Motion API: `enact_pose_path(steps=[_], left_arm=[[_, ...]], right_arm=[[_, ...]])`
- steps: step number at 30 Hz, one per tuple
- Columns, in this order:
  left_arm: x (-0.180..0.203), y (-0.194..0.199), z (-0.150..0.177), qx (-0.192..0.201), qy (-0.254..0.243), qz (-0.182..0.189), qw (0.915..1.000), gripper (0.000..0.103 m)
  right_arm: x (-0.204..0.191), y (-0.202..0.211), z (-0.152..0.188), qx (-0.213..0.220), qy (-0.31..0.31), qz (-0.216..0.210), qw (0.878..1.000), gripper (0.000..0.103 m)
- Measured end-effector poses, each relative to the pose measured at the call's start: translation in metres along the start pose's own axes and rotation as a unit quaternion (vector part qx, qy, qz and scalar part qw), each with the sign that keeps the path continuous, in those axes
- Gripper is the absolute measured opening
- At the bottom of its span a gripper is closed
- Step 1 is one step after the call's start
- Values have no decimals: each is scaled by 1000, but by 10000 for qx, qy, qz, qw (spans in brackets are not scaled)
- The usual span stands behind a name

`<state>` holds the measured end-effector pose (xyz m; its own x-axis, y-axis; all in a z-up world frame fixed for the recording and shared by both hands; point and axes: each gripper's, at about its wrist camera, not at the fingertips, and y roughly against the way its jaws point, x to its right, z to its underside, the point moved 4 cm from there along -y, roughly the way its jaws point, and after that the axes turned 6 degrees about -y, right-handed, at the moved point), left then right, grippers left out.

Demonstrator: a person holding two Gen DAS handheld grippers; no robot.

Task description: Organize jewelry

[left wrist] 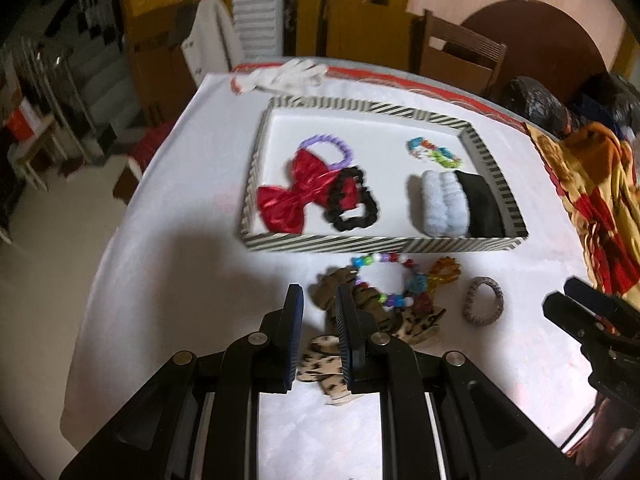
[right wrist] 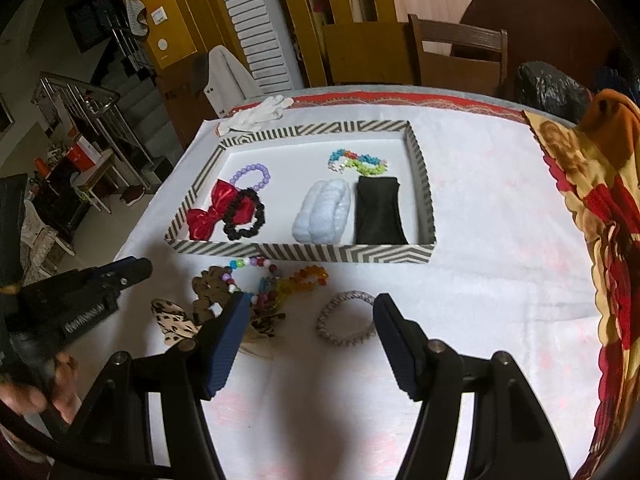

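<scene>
A striped tray (left wrist: pixel 360 245) (right wrist: pixel 280 251) holds a red bow (left wrist: pixel 298 194), a purple bead ring (left wrist: pixel 324 141), a black scrunchie (left wrist: pixel 352 208), a pale blue scrunchie (left wrist: pixel 444 204), a black band (left wrist: pixel 480 204) and a coloured bracelet (left wrist: pixel 434 152). In front of it on the white cloth lie a multicolour bead bracelet (left wrist: pixel 386 280) (right wrist: pixel 250 276), an amber bead piece (left wrist: pixel 442 272) (right wrist: pixel 308 278), leopard-print pieces (left wrist: pixel 324 360) (right wrist: pixel 176 322) and a grey ring (left wrist: pixel 483 300) (right wrist: pixel 346 320). My left gripper (left wrist: pixel 318 300) is open, empty, over the leopard pieces. My right gripper (right wrist: pixel 308 312) is wide open before the grey ring.
A white glove (left wrist: pixel 286 74) (right wrist: pixel 256 114) lies behind the tray. A patterned orange-red cloth (left wrist: pixel 592 200) (right wrist: pixel 600 220) drapes the table's right side. Wooden chairs (right wrist: pixel 456 52) and a black bag (right wrist: pixel 552 88) stand beyond the far edge. The table drops off at left.
</scene>
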<state>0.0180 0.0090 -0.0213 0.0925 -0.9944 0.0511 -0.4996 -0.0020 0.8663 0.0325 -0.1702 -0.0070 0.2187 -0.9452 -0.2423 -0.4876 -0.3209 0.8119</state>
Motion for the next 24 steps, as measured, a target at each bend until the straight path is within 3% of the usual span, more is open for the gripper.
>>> enact_pose_path(steps=[5,10,20,24], left_arm=[[-39,-7,2,-125,436,-29,9990,11],[-51,-17,6,-331,733,281,9964,11],[-9,-42,4,-815,514,901,9913,12],[7,-48,6,-993,424,1163,9873,12]], right_arm=[[23,-15,9,-226,-130,178,9995,68],[44,-30,19,-473,-380,197,9980,67],[48,-50,25,-643,-350,8,9973,67],[47,-61,22,-694,-234,73,9973,61]])
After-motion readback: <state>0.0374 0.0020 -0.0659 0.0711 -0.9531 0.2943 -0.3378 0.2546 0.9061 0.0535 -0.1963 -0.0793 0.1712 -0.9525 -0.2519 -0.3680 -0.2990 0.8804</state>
